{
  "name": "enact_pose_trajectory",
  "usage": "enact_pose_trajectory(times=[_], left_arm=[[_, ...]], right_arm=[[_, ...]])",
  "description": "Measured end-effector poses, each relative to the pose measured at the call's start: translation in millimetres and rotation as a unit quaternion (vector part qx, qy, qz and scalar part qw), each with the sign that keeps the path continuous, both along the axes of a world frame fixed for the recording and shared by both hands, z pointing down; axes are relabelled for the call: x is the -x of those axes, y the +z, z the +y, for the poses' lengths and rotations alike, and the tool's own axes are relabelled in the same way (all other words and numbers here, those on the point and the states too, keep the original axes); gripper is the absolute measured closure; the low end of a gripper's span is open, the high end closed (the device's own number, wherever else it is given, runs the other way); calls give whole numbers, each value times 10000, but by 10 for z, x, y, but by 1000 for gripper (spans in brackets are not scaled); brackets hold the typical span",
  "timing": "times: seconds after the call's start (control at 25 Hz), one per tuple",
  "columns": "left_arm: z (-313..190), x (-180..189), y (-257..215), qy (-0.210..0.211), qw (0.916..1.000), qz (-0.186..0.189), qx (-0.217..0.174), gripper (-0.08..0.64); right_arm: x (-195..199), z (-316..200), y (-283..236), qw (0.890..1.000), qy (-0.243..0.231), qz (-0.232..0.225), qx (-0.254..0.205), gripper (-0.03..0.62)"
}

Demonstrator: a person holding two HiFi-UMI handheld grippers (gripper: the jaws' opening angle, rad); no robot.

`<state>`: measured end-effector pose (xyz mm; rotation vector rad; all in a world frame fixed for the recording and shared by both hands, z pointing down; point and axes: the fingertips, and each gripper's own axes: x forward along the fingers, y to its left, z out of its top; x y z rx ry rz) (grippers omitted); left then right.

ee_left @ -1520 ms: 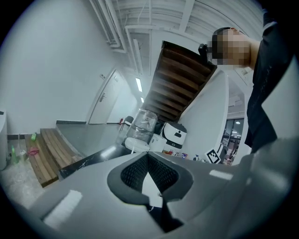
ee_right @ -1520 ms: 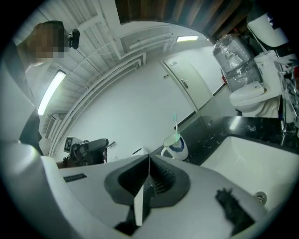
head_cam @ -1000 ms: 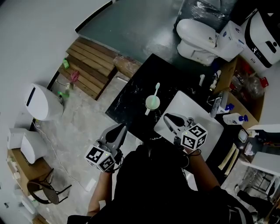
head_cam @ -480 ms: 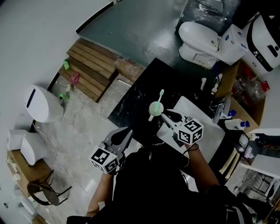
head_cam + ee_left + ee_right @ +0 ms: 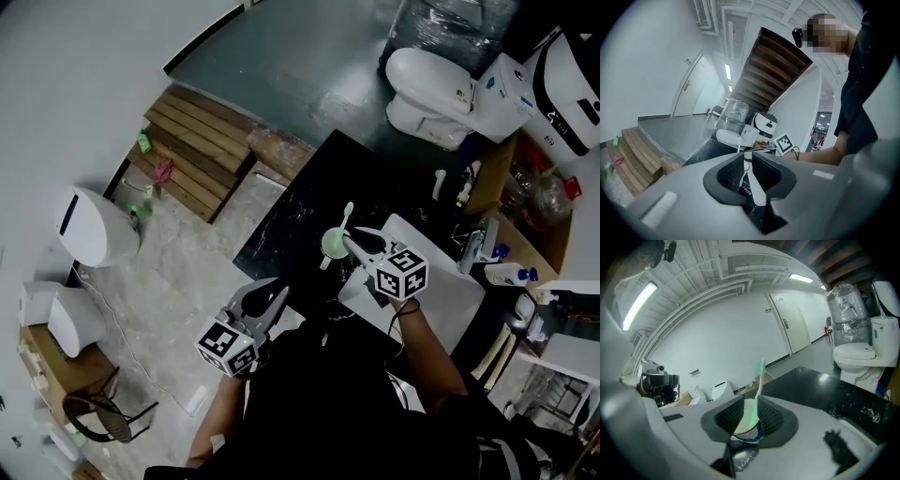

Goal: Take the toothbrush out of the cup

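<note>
The black stone-look countertop (image 5: 281, 220) carries the work. At its right side lies a white rectangular basin (image 5: 445, 286). The small pale-green round cup (image 5: 332, 246) stands just beside the basin's near-left corner.

The right gripper (image 5: 354, 239) is much the nearer tool, its tips at the cup's rim. The left gripper (image 5: 264, 298) hangs well apart, low and off the counter's near edge. Its jaws are narrowly parted, with nothing between them.

The slim mint-green plastic toothbrush (image 5: 344, 221) is in the cup, its long axis nearly upright. It leans a little away from the person, with the bristle head uppermost.

In the right gripper view the handle (image 5: 758, 380) rises straight through the gap between the jaws, close against the right-hand pad. The cup's rim (image 5: 740, 420) shows beneath. The jaws straddle the handle with space left on the other side, so they look parted and not yet clamped.

The right forearm reaches forward over the basin's corner, gripper level. The likely next move is to close on the handle and lift along its axis.
</note>
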<state>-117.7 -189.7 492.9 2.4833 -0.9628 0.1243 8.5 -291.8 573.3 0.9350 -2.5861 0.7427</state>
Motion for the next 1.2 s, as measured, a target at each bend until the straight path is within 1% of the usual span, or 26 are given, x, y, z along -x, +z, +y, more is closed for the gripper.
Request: enact_pose_trajectory(times=[0.12,0.28,0.6,0.72,0.76,0.8,0.92,1.2], left_arm=[[-29,3,-4,21,10000,-48,-12,497],[-54,22,10,-18,10000,-10,27,497],[-79,46,19,-87,9998,86,124,497],[-69,59,29,-121,9998,77,159,497],[-66,65,31,-107,9998,86,133,497],[-67,74,32,-101,9998,94,109,497],[-65,91,27,-134,9998,122,97,497],[-25,82,19,-155,9996,207,83,497]], right_arm=[[31,-53,44,10000,-38,76,2,509],[55,-127,98,9998,-15,179,4,508],[155,-214,131,9998,-106,162,10,508],[169,-225,142,9996,-125,241,-14,508],[170,-231,144,9995,-106,281,-24,509],[169,-240,139,9995,-72,305,-38,531],[158,-250,99,9996,20,256,-93,551],[110,-220,-38,9997,62,132,-211,552]])
